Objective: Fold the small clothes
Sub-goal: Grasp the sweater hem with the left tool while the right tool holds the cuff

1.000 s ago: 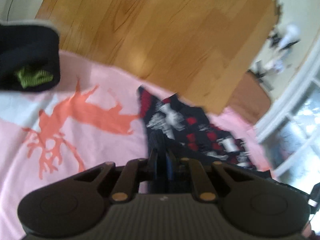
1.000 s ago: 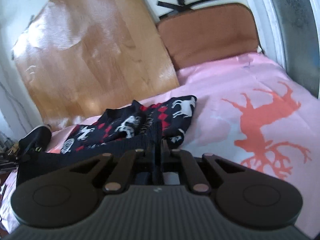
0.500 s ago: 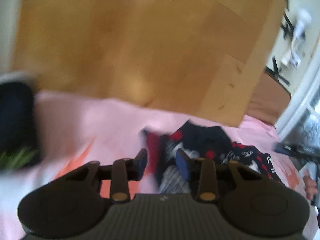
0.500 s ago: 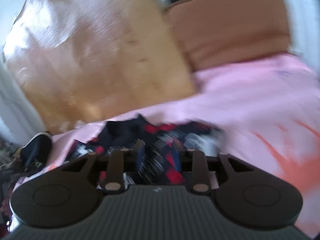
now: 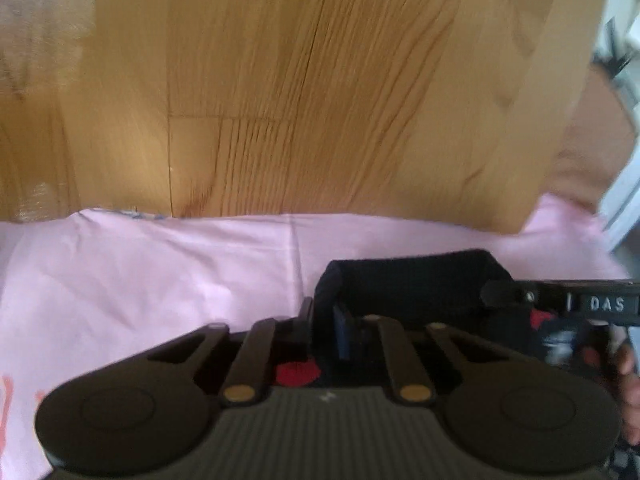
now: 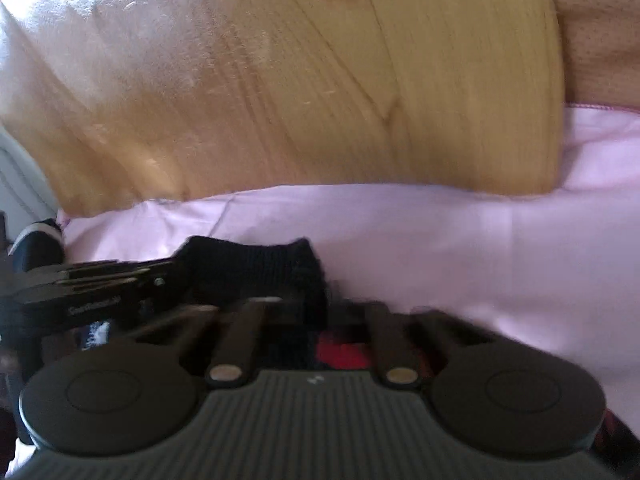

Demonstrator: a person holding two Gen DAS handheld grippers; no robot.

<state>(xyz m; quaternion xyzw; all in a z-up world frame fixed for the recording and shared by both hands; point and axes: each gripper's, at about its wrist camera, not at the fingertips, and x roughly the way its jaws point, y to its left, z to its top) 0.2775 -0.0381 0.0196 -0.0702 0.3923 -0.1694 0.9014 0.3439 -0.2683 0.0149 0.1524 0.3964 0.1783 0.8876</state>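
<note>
A small dark knit sweater point(image 5: 408, 284) with red and white pattern lies on the pink sheet point(image 5: 160, 272), close under both grippers. In the left wrist view my left gripper point(image 5: 324, 320) sits low over the sweater's left edge, jaws apart, with the dark fabric between and beside its fingers. The right gripper point(image 5: 560, 300) shows at the right edge of that view. In the right wrist view my right gripper point(image 6: 320, 308) is open over the sweater point(image 6: 260, 264), and the left gripper point(image 6: 80, 280) shows at the left.
A wooden board point(image 5: 320, 80) stands upright just behind the sheet's far edge. A brown cushioned headboard point(image 6: 600, 32) is at the far right. A dark shoe-like object point(image 6: 36, 240) lies at the sheet's left edge.
Both grippers went from shut on the sweater to open. They moved forward and down toward the far edge of the sheet, and the sweater now lies bunched under them.
</note>
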